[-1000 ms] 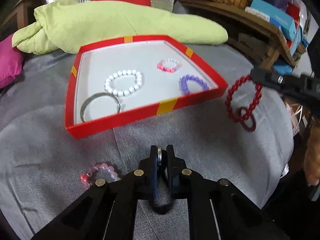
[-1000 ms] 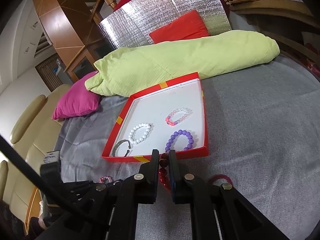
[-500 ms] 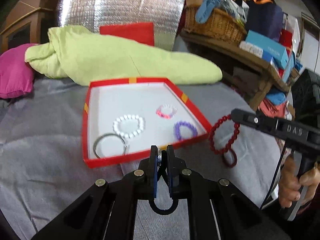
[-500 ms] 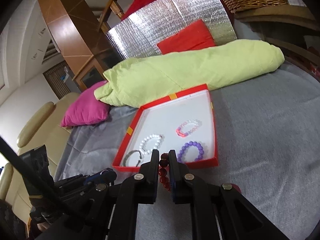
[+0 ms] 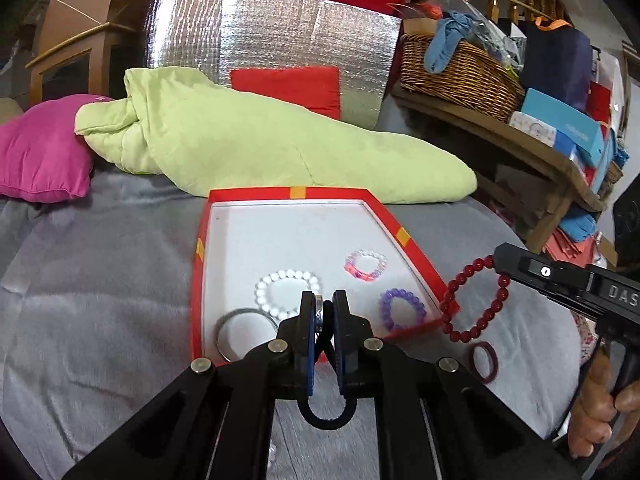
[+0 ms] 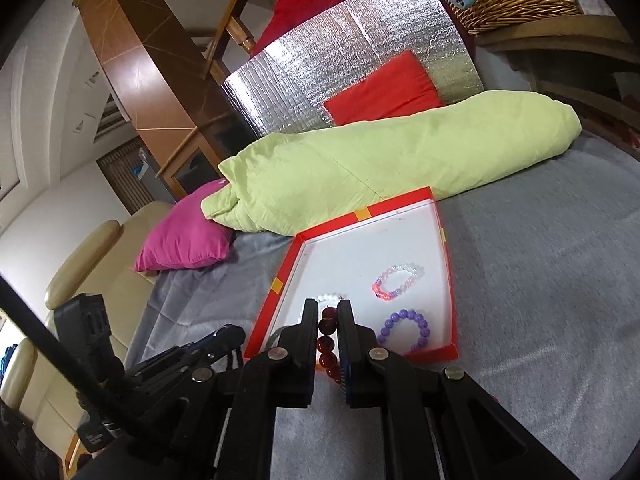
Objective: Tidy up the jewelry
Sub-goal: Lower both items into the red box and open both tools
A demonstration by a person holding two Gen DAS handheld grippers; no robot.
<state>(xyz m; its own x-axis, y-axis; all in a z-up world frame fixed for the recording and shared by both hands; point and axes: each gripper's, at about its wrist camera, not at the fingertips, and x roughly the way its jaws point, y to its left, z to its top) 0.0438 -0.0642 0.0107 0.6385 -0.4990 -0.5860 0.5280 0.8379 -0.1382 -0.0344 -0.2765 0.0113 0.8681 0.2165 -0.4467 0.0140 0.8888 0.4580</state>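
A red tray [image 5: 404,236] with a white floor lies on the grey bed cover. It holds a white bead bracelet [image 5: 288,294], a pink bracelet [image 5: 366,266], a purple bracelet [image 5: 402,308] and a metal bangle [image 5: 244,334]. My left gripper [image 5: 323,312] is shut on a silver ring held just above the tray's near edge. My right gripper [image 6: 329,320] is shut on a dark red bead bracelet [image 5: 476,300] that hangs beside the tray's near right corner. A dark red hair band [image 5: 484,361] lies on the cover below it.
A lime green quilt [image 5: 260,148] and a magenta pillow [image 5: 40,152] lie behind the tray. A foil panel [image 5: 272,40] stands further back. A wooden shelf with a wicker basket [image 5: 460,68] and boxes is at the right. A cream sofa [image 6: 72,272] is left of the bed.
Both grippers have risen and pulled back from the tray, each still holding its piece. The pink bracelet on the cover near the left gripper has dropped out of view.
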